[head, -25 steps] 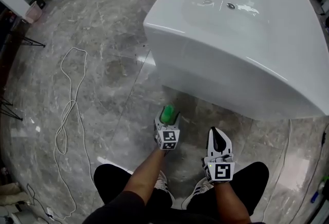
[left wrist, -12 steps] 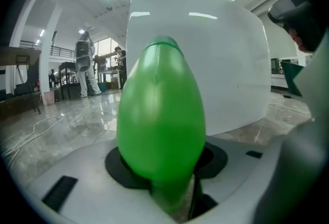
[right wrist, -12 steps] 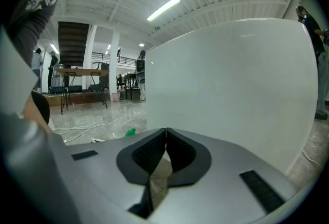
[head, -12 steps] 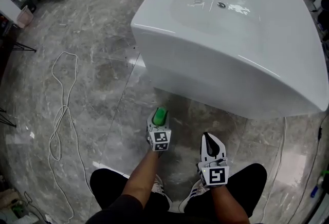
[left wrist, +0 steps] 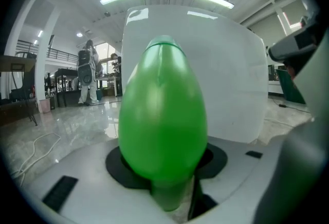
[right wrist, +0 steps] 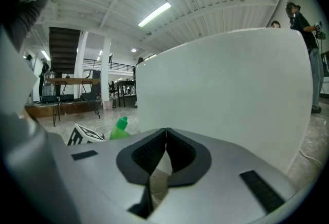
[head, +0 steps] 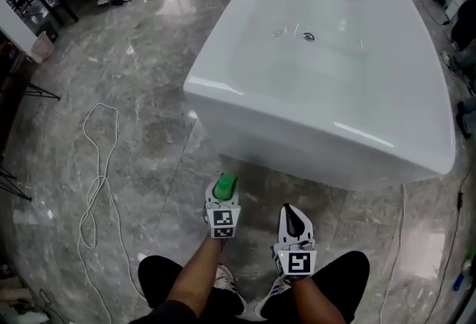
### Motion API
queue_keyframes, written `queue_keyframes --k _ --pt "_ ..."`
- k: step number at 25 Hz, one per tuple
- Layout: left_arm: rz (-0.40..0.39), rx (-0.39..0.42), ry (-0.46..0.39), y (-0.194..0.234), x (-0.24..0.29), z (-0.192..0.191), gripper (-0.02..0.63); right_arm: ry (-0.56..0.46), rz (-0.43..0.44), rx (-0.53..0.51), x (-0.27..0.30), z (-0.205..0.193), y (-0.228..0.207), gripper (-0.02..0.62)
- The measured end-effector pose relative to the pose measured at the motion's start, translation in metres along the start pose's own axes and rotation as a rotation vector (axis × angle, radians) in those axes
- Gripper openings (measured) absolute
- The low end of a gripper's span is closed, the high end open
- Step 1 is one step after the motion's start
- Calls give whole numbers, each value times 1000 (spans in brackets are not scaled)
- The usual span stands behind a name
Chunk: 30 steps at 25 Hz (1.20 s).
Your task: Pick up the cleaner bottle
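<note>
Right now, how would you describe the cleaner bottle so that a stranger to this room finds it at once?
Find the big white bathtub on the grey marble floor. Just before its near end, the left gripper holds the cleaner bottle. It is the only bright green thing here; the right gripper beside it holds nothing.

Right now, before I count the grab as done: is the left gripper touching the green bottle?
Touching. The left gripper view shows the green bottle wedged between the black pads of the left gripper, which press its sides with no gap.
</note>
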<state>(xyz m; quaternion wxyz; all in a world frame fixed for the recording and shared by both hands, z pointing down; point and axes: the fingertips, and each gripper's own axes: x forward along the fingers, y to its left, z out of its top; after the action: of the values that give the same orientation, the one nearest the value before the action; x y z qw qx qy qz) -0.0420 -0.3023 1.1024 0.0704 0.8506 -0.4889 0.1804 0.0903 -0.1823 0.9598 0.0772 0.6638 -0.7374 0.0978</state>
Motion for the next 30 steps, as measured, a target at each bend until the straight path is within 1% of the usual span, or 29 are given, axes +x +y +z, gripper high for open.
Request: queue_keyframes --k 2,5,7,9,13,17,19,21,23,25,28,30 --pt "-13 4 -12 -5 -20 46 184 -12 -4 -6 -7 44 -4 17" --pt "-20 -9 -21 -14 -59 122 184 -16 -13 -29 -28 122 -13 17" --pt "-23 -27 -16 -20 -89 173 184 -9 -37 -50 -50 177 -19 17" --pt "-33 -35 -8 -24 -117 225 184 -13 -44 -94 -74 230 -18 17" --pt "-41 -31 -6 -30 -171 331 184 -32 -29 -148 -123 341 -11 17" --pt "-50 -18 -11 -36 -217 431 184 -20 -31 -115 -164 431 -12 17" --pt "-60 -18 -28 -41 -234 486 184 -35 -44 -77 -178 476 -19 17" --pt "-70 -34 -38 -50 -250 543 184 -58 -52 -53 -191 522 -30 17" --pt "-84 -48 -49 -64 -262 587 184 -74 -60 -60 -206 559 -45 17" --pt "-92 -53 -64 -75 -273 620 184 -87 -77 -60 -220 584 -60 17" --pt "-116 -60 -87 -90 -295 659 184 -119 -120 -56 -240 614 -80 17" --pt "-134 -57 -96 -95 -303 678 184 -137 -146 -60 -245 629 -90 17"
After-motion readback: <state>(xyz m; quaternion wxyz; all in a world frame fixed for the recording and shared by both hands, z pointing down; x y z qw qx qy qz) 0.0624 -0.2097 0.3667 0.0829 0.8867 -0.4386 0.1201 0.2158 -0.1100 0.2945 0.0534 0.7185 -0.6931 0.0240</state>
